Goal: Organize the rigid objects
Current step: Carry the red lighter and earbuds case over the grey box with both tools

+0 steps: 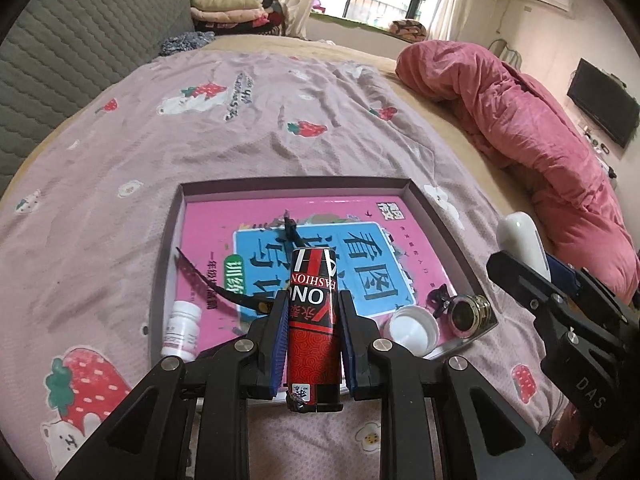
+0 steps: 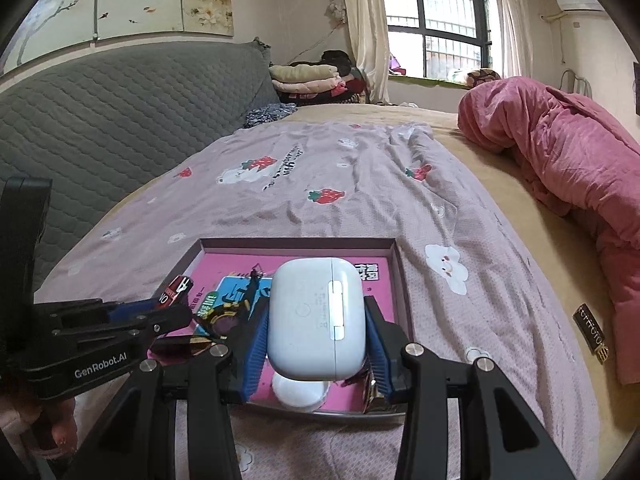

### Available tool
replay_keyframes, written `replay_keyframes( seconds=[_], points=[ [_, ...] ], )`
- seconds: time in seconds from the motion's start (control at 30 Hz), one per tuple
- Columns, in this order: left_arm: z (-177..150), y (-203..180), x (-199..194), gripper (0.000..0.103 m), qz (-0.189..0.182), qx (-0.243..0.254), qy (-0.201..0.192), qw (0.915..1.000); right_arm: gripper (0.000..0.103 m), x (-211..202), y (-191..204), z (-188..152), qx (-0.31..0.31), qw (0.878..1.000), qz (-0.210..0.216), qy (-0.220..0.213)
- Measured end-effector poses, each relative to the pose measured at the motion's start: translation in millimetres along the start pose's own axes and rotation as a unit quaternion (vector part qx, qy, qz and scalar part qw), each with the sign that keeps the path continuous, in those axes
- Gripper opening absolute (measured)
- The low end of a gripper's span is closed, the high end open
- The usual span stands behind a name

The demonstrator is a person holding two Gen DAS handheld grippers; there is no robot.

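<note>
Grippers both loaded: I'm holding the red cylindrical lighter (image 1: 313,320) in the left gripper (image 1: 313,320) and the white plastic earbud case (image 2: 316,320) in the right gripper (image 2: 316,322), hovering over the shallow purple tray (image 1: 420,196) for sorting.

white cap (image 2: 300,394) half hidden under earbud case (image 2: 316,320), book (image 1: 320,248) title partly covered

bed (image 1: 420,92) with tan cover; pink strawberry-print sheet (image 1: 192,136) spread on it; shallow tray (image 1: 436,216) sits on the sheet; pink quilt (image 1: 532,128) bunched along the right side
</note>
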State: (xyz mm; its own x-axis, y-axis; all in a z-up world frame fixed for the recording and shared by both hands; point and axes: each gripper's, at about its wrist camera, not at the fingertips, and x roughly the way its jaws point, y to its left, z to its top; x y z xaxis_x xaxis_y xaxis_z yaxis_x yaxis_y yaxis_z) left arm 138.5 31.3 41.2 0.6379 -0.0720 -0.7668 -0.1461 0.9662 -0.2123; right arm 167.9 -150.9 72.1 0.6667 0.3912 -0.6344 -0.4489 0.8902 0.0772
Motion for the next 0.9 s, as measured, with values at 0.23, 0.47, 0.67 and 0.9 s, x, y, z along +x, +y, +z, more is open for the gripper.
replay_keyframes(
  seconds=[0.23,0.47,0.67,0.9],
  points=[
    [-6,-11,24,0.023,-0.012,0.015,0.024,0.9995,0.044,9,-2,-4,-0.002,1.0,-0.007,0.012],
    [-15,-16,40,0.023,-0.03,0.021,0.045,0.9983,0.044,24,-1,-16,-0.012,0.999,-0.011,0.036],
    [-20,-14,48,0.023,-0.03,0.027,0.054,0.9977,0.044,40,6,-28,-0.025,0.998,-0.005,0.061],
    [-24,-10,53,0.023,-0.034,0.028,0.063,0.997,0.044,55,13,-34,-0.03,0.996,-0.005,0.084]
  ],
)
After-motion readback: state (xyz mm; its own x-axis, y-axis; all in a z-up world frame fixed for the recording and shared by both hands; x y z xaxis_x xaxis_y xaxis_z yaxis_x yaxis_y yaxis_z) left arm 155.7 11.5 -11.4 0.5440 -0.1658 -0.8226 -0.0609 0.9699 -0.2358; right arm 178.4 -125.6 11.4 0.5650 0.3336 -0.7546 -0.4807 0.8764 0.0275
